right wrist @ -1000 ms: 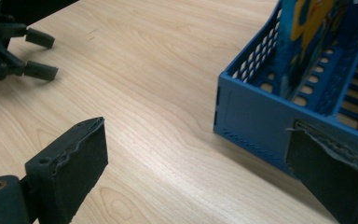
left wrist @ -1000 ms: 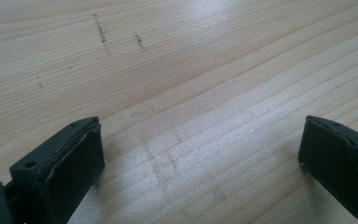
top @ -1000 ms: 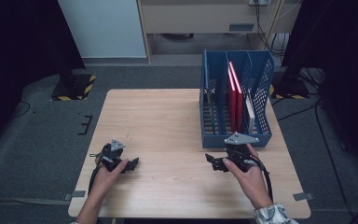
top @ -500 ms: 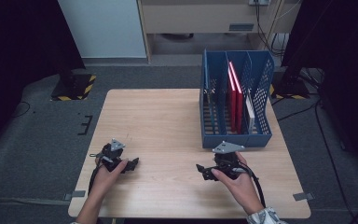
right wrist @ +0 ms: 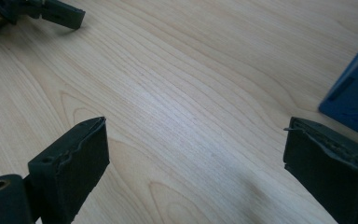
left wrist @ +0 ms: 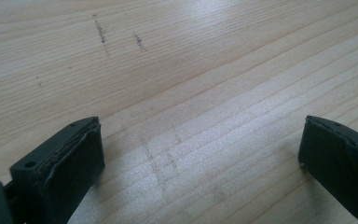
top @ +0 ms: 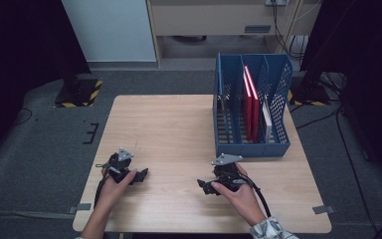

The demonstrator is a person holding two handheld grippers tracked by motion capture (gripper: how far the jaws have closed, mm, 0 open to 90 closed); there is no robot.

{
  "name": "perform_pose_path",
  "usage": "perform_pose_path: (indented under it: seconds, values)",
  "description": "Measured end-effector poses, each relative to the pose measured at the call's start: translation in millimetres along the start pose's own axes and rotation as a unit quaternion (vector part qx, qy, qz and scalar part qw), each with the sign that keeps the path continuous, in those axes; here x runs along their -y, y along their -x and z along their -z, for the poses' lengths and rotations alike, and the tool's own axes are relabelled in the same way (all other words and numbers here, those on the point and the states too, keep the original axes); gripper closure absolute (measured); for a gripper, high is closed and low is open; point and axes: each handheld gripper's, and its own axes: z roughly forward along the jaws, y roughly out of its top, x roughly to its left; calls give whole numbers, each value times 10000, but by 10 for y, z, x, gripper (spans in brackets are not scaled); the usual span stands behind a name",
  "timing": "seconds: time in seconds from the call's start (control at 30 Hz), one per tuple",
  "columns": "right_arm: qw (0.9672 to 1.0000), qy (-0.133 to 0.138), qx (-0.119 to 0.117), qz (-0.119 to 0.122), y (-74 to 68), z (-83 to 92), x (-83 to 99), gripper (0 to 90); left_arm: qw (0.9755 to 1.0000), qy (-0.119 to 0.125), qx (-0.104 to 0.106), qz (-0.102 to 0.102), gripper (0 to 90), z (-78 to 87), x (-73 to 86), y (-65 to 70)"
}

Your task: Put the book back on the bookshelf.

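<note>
Black jaws of the left gripper (left wrist: 200,158) stand wide apart with nothing between them, low over bare pale wood marked by a few small dark scratches (left wrist: 101,33). From above, this left gripper (top: 140,176) sits near the front left part of the table (top: 169,129), held in the person's left hand (top: 113,181), with its cable looping off toward the table's near edge.

The right gripper (right wrist: 196,158) is spread just as wide and grips nothing; only light wood grain lies between its jaws. In its own view a corner of the blue rack (right wrist: 354,98) shows at the right edge, and the left gripper shows at the top left corner. In the high view the right gripper (top: 204,185) rests near the front of the table, a little to the right of the middle, in the right hand (top: 236,191), just in front of the blue rack (top: 251,149).

That rack stands at the table's right side, with slotted walls and upright dividers. Two red books (top: 251,102) stand upright in one compartment, and a thin white one (top: 267,122) in the next.

Around the table lies grey carpet (top: 45,144). Black stands rise at both sides, the left one on a base with yellow and black stripes (top: 79,94). A pale cabinet (top: 112,30) and a beige desk (top: 214,17) stand behind.
</note>
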Motion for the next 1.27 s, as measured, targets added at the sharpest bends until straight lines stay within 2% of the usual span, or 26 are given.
perform_pose_path:
  seconds: [0.13,0.23,0.43,0.57,0.77,0.83,0.97,1.0,1.07,1.1,1.27]
  values:
    - [9999,-100,-60,-43,-37,-147,-26,78,10000,11,4,11,0,-2,0,3]
    - [9998,-177,-119,28,-90,-264,-75,77,10000,11,9,4,0,-2,0,3]
    - [9999,-79,-73,18,-63,-370,-130,84,10000,11,14,1,0,-2,0,5]
    - [9999,-88,106,-82,-12,-479,-125,90,10000,0,20,-15,0,0,0,5]
    - [9995,-104,297,-62,19,-545,-112,97,10000,2,21,-19,0,-1,-1,7]
    - [9992,-142,379,-24,32,-571,-105,128,10000,5,21,-19,0,-2,-1,7]
    - [9978,-194,617,-145,37,-664,-74,90,10000,4,23,-20,0,-2,-1,8]
    - [9978,-194,617,-145,37,-664,-74,90,10000,4,24,-21,0,-2,-1,8]
    - [9971,-125,750,-12,12,-694,-59,86,10000,5,25,-20,0,-2,-1,9]
    - [9965,-107,833,47,-9,-723,-50,51,10000,6,26,-22,0,-2,-1,9]
    - [9963,-120,844,54,-6,-732,-54,39,10000,6,27,-23,0,-2,-2,10]
